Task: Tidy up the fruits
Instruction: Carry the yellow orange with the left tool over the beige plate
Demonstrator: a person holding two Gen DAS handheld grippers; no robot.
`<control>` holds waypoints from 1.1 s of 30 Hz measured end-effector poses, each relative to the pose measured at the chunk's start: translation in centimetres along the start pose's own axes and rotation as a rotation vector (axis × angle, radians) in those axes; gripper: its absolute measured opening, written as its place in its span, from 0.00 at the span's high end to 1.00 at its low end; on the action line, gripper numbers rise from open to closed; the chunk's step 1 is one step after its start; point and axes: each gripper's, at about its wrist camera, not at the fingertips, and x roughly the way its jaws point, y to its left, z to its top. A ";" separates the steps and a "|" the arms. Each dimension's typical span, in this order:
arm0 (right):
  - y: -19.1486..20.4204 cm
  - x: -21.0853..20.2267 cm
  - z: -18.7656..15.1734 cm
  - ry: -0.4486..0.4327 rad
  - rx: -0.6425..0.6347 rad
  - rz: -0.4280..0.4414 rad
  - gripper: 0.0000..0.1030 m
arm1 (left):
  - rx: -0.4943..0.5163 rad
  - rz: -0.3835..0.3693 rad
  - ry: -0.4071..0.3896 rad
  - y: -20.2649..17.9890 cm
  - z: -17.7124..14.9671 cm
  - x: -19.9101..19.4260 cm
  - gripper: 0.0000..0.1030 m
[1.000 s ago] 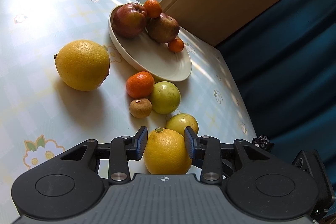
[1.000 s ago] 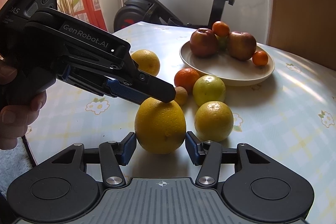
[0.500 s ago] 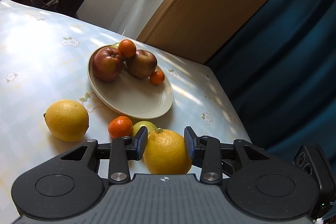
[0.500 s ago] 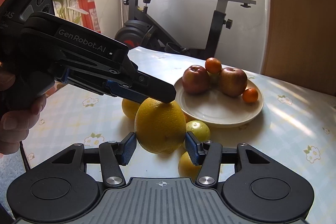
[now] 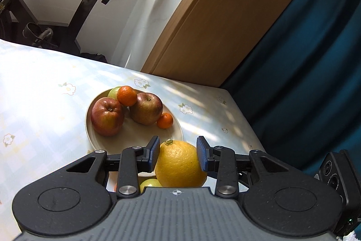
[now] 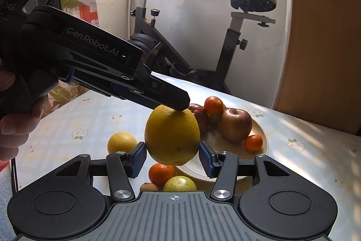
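Note:
Both grippers grip one large yellow citrus [image 5: 180, 165], also in the right wrist view [image 6: 172, 136], and hold it in the air above the table, near the front rim of the cream plate [image 5: 135, 139]. My left gripper [image 5: 178, 156] clamps it from above in the right wrist view [image 6: 178, 103]; my right gripper [image 6: 172, 156] clamps its sides. The plate [image 6: 262, 131] holds two red apples [image 5: 107, 115], two small oranges [image 5: 126, 95] and a green fruit.
On the flowered tablecloth below lie another yellow citrus [image 6: 121, 142], a mandarin [image 6: 161, 173], a green-yellow fruit [image 6: 179, 183] and a small brown fruit [image 6: 147, 186]. An exercise bike [image 6: 225, 42] stands beyond the table; a wooden panel and blue curtain are to the right.
Both grippers have lifted the large yellow citrus off the table and carried it up toward the plate. The other loose fruits stay on the cloth.

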 end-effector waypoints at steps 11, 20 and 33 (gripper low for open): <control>-3.6 3.1 1.9 0.018 0.003 0.022 0.54 | 0.013 0.030 0.009 0.5 3.2 3.6 0.63; -6.0 5.8 0.5 0.071 0.043 0.035 0.54 | 0.009 0.035 0.080 1.4 3.7 6.7 0.63; -8.8 7.7 -1.6 0.134 0.103 0.028 0.54 | 0.019 0.051 0.168 1.0 3.4 11.0 0.63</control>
